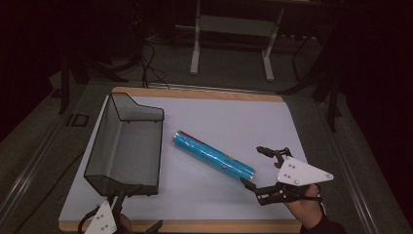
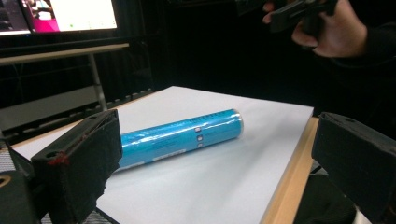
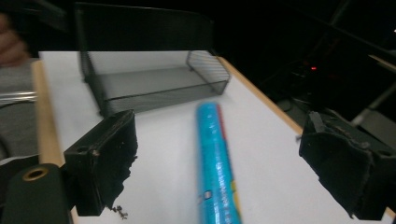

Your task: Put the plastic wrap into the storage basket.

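A blue foil-wrapped tube (image 1: 212, 154) lies diagonally on the white mat (image 1: 234, 117), just right of a black mesh tray (image 1: 122, 161). My right gripper (image 1: 256, 166) stands open just off the tube's near right end, jaws wide apart and nothing between them. In the right gripper view the tube (image 3: 215, 158) runs up between the jaws toward the mesh tray (image 3: 154, 84). My left gripper (image 1: 136, 210) is low at the front left edge, by the tray's near corner, open and empty. Its view looks across the mat at the tube (image 2: 180, 137).
The mat covers a wooden board (image 1: 195, 226) whose edge shows at the front. Behind the table stand a white metal frame (image 1: 231, 34) and cables on a dark floor. The person's right hand (image 2: 327, 28) shows far off in the left gripper view.
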The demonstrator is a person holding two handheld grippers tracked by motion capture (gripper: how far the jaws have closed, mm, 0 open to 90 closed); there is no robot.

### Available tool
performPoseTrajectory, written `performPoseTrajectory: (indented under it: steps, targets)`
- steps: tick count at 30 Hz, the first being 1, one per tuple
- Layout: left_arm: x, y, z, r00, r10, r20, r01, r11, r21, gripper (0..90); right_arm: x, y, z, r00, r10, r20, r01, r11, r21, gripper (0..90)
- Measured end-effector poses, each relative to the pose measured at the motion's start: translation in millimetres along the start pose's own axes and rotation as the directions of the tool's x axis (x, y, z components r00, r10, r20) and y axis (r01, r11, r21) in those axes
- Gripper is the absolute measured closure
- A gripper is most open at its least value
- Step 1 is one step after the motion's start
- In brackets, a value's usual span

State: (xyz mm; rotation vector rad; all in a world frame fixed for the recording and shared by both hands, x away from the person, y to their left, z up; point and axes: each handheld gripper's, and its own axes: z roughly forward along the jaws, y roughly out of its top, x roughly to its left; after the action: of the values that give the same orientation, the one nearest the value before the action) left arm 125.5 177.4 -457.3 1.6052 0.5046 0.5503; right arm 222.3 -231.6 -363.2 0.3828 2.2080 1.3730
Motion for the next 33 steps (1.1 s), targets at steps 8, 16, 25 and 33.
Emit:
performPoseTrajectory:
  steps: [8,16,25,33]
  targets:
    - [1.3,1.8,-0.6,0.9999,-0.005,0.014,0.005,1.0,0.007,2.7,-10.4,-3.3,21.0,0.9944,0.066,-0.082,-0.065,0.998,0.009,8.6]
    - [-2.0,5.3,-2.7,0.9994,0.005,0.035,-0.005,1.0,-0.008,2.7,-9.8,-10.5,65.2,0.9888,0.067,-0.133,-0.049,0.99,0.133,11.9]
    - [-2.9,6.4,-1.2,0.9941,-0.047,0.098,0.048,0.9988,-0.011,2.6,-26.9,-28.1,116.3,0.9869,0.082,-0.139,-0.041,0.959,0.28,13.3]
    - [3.6,3.0,2.0,0.9955,-0.059,0.073,0.055,0.9967,0.059,2.7,-35.1,-31.9,146.9,0.9793,0.13,-0.156,-0.07,0.938,0.339,15.6]
